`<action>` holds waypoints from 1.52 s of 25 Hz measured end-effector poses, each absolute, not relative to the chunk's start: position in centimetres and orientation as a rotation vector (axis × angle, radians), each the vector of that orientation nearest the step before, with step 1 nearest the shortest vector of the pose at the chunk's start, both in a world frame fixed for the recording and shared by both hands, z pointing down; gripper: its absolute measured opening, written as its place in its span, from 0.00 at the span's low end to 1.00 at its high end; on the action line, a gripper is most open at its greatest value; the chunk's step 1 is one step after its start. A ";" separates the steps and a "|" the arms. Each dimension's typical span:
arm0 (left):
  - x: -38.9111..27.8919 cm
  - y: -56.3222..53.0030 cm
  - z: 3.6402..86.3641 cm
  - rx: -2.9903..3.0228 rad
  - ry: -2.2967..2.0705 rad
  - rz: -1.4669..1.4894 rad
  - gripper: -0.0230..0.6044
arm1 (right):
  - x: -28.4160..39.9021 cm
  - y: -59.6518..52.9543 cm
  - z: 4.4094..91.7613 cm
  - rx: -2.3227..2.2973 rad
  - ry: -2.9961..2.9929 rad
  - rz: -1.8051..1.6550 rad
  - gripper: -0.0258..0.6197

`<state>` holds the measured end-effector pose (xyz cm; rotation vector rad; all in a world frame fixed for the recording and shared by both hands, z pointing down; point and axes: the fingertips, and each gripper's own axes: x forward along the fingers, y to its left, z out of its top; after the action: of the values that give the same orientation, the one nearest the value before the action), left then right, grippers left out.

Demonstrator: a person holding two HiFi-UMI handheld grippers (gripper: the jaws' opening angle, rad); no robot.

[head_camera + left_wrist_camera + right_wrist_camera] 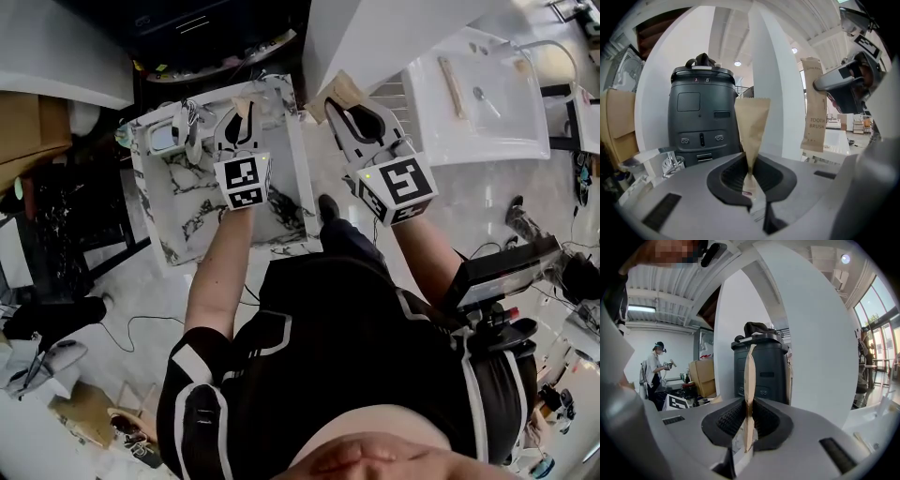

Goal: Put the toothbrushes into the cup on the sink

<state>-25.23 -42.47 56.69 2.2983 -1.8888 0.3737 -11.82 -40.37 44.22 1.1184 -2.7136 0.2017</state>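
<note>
Two toothbrushes in brown paper sleeves, one to each gripper. First toothbrush (pixel 752 126) upright, pinched at its lower end between the black ribbed pads of the left gripper (pixel 751 174), jaws closed to a narrow gap on the paper. Second toothbrush (pixel 749 380) upright and edge-on, clamped the same way in the right gripper (pixel 749 420).

In the head view, both grippers side by side and apart. Left gripper (pixel 242 117) above the single grey-veined marble sink (pixel 187 206); right gripper (pixel 359 117) just right of that sink's right edge.

At the sink's far-left corner, one chrome tap (pixel 192 127) and, just beside it, one pale container (pixel 165 139), too small to tell whether a cup. Farther right, one white rectangular basin (pixel 469 150).

Beyond the jaws, one dark grey boxy machine (pixel 701 117) and one white pillar (pixel 780 93). Far off at the left of the right gripper view, one person (pixel 655 369).
</note>
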 end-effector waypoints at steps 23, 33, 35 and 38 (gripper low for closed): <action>-25.2 -42.4 59.7 2.279 -1.962 0.569 0.11 | -11.3 -39.3 46.3 1.134 -2.682 0.258 0.13; -26.1 -41.3 60.9 2.212 -1.963 0.590 0.18 | -11.1 -38.5 46.2 1.148 -2.682 0.253 0.13; -26.2 -41.0 60.4 2.196 -1.969 0.584 0.18 | -11.0 -38.4 45.9 1.152 -2.688 0.249 0.13; -26.7 -40.5 58.6 2.176 -2.005 0.546 0.19 | -11.1 -38.2 45.1 1.151 -2.701 0.236 0.13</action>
<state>-26.69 -40.46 58.62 2.1759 -2.0054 0.5459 -11.13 -38.18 45.11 1.1512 -2.7006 0.2360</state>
